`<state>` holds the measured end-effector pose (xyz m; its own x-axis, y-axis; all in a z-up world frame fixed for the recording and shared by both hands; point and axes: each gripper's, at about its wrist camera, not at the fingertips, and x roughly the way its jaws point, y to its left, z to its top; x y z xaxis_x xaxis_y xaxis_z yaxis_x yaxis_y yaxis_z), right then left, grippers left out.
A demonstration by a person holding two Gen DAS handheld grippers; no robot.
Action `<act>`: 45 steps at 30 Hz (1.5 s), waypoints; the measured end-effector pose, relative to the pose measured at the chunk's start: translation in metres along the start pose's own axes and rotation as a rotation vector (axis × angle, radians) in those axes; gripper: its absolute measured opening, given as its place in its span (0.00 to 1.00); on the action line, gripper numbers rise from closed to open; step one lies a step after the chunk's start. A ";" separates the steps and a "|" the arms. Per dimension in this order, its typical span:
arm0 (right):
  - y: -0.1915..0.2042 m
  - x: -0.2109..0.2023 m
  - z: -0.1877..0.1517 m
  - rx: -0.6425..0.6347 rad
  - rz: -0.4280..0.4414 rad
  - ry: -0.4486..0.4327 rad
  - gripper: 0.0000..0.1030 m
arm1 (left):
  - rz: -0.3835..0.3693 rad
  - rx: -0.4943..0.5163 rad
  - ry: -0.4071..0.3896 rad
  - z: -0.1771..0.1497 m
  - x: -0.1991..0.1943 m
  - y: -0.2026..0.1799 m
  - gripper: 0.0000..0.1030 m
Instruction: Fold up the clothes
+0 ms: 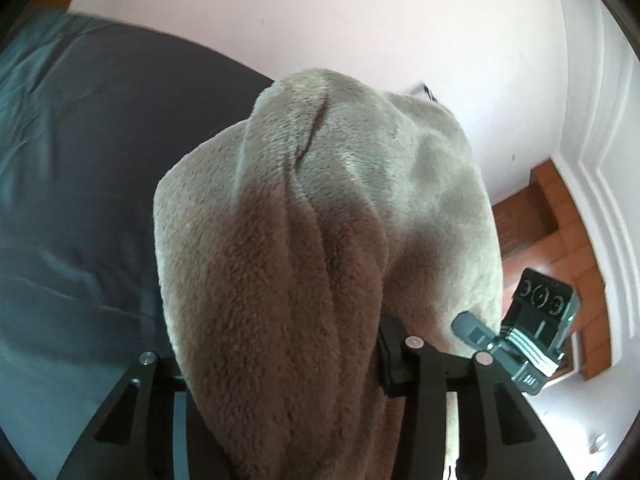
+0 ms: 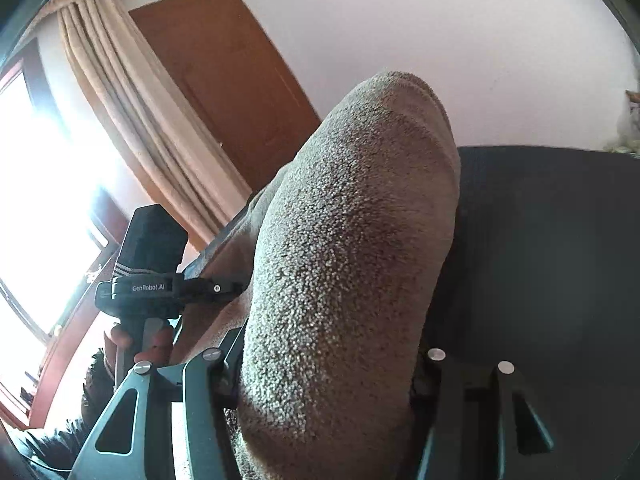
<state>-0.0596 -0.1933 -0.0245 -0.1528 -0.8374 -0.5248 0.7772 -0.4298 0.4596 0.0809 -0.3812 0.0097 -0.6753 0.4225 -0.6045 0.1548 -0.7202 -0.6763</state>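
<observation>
Both claws, left point(image 1: 280, 380) and right point(image 2: 324, 380), grasp the fleece garment point(image 1: 320, 240), lifted above the dark bed point(image 1: 80, 160); it looks soft, bulky, light, and best held along its edges.

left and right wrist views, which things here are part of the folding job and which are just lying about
Part of the job:
- fuzzy beige fleece garment, gripped by both
- left tongs
- right tongs
- dark blue-grey bed sheet under it

Just around:
- cream pleated curtain
- brown wooden door
- terracotta tiled floor
</observation>
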 end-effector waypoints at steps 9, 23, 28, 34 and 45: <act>-0.064 -0.113 -0.024 0.078 -0.096 -0.134 0.55 | -0.037 0.140 0.094 -0.002 0.082 -0.112 0.48; -0.214 -0.236 -0.061 0.262 -0.350 -0.236 0.55 | -0.019 0.267 0.254 -0.011 0.262 -0.226 0.47; -0.274 -0.263 -0.082 0.349 -0.366 -0.223 0.56 | 0.013 0.311 0.289 -0.011 0.321 -0.261 0.55; -0.276 -0.272 -0.099 0.365 -0.399 -0.215 0.72 | 0.125 0.408 0.230 -0.022 0.366 -0.277 0.88; -0.188 -0.305 -0.125 0.180 -0.656 -0.222 0.75 | 0.167 0.480 0.079 -0.039 0.314 -0.267 0.88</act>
<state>-0.0828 0.1852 -0.0402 -0.6895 -0.4277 -0.5846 0.3723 -0.9015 0.2205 -0.1445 -0.0353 -0.0160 -0.6103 0.3069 -0.7303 -0.1054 -0.9451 -0.3092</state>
